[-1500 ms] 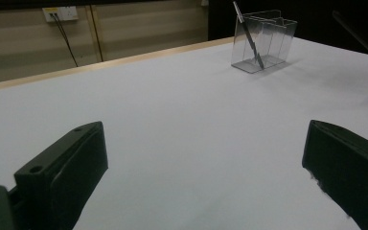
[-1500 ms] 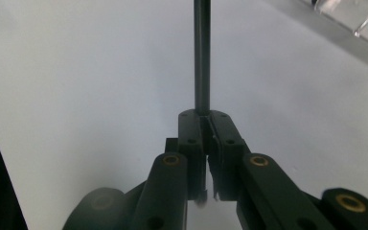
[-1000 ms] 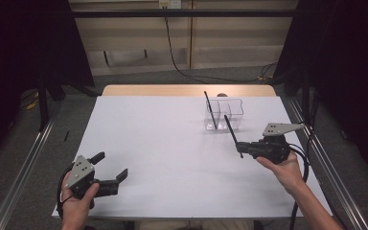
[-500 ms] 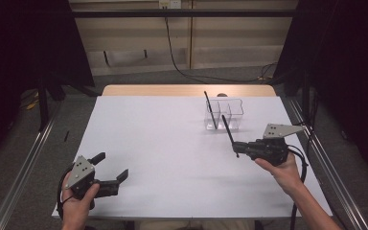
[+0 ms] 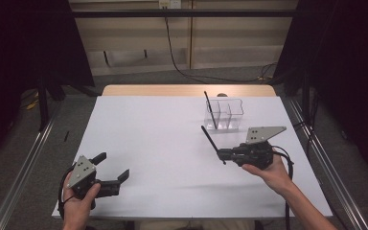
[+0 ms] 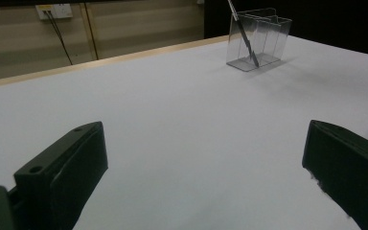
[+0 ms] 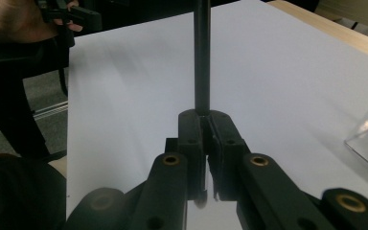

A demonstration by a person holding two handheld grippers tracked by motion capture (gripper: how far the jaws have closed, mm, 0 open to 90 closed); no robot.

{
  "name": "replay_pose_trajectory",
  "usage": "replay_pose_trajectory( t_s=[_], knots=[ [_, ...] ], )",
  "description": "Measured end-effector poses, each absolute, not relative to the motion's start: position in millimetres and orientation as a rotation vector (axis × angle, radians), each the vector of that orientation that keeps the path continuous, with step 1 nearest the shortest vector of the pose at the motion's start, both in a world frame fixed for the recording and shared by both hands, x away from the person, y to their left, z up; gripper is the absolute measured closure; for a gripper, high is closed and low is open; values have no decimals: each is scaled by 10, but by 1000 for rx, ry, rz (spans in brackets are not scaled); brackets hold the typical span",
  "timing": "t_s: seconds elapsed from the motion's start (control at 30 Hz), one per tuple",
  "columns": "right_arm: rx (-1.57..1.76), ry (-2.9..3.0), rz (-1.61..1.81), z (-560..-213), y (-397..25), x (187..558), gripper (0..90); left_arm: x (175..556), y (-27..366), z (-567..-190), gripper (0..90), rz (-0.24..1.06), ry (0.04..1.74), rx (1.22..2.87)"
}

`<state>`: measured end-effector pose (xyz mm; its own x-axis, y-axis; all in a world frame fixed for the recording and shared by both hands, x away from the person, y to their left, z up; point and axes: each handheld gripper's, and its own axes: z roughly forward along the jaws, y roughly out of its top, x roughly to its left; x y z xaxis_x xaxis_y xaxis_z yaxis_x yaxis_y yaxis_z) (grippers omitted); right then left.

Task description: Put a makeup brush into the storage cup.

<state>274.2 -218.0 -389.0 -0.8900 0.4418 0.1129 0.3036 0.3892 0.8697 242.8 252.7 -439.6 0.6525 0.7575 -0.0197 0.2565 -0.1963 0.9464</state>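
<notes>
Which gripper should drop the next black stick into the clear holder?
Right. The right gripper is shut on a black stick close to the clear holder; the left gripper sits open near the table's near-left corner.

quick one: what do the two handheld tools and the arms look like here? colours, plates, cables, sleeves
Both are black two-jaw tools. The left tool carries a grey three-cornered plate with small dark holes; its jaws are blocky, flat-faced pads. The right tool has a larger grey three-cornered plate and brass-coloured pivot bushings. A black cable trails from the right tool along the forearm. Both forearms are bare, with no sleeves in sight.
</notes>
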Motion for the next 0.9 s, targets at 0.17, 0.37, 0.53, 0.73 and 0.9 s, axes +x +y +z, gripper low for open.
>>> replay_pose_trajectory(
  t_s=[0.17, 0.37, 0.53, 0.73, 0.9],
  knots=[
    [638, 2536, 1502, -3870, -2056, 2789, 847, 2420, 2528, -4392, 17, 542, 826, 1745],
    [588, 2644, 1424, -3906, -1901, 2800, 847, 2415, 2528, -4390, 17, 547, 821, 1752],
    [584, 2674, 1351, -3924, -1863, 2788, 847, 2417, 2516, -4388, 17, 542, 815, 1761],
    [532, 2762, 1154, -3920, -1766, 2780, 848, 2413, 2481, -4390, 19, 527, 802, 1780],
    [513, 2836, 1013, -3984, -1681, 2783, 847, 2403, 2500, -4377, 18, 529, 790, 1776]
  ],
)
